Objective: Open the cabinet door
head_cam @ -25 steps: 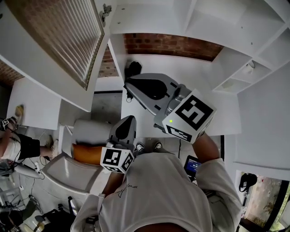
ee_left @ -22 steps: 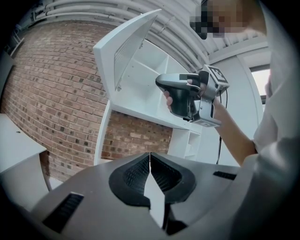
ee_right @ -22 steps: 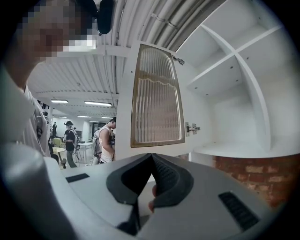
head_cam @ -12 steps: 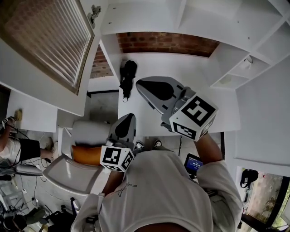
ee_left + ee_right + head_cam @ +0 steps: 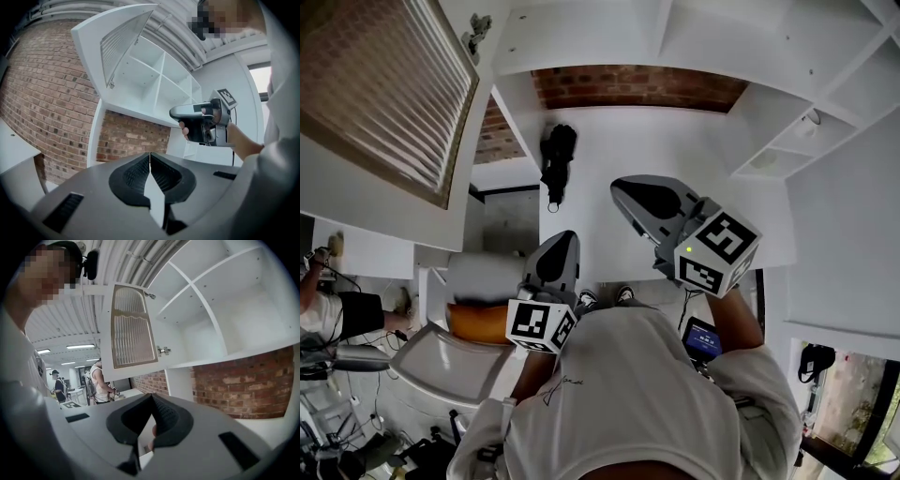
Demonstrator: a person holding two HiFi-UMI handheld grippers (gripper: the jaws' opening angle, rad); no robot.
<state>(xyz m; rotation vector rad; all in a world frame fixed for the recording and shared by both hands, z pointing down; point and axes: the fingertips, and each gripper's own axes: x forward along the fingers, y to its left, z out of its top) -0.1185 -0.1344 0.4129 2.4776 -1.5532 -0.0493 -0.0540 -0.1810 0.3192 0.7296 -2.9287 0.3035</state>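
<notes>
Door work looked finished: the cabinet door (image 5: 384,103) stood swung wide on its hinges, up and to the left of the open cabinet (image 5: 722,47), whose white shelves showed bare. Neither tool was touching it. The left gripper (image 5: 150,157) had its jaws pressed together with nothing between them, and it was held level in front of the person, well apart from the door. The right gripper (image 5: 152,399) was likewise closed and empty, out over the white counter (image 5: 675,159) below the shelves, with the brick wall (image 5: 637,89) behind. Judging by this, the opening itself was done. All that seemed left was to bring both hands to rest, unless the door was meant to swing further.
</notes>
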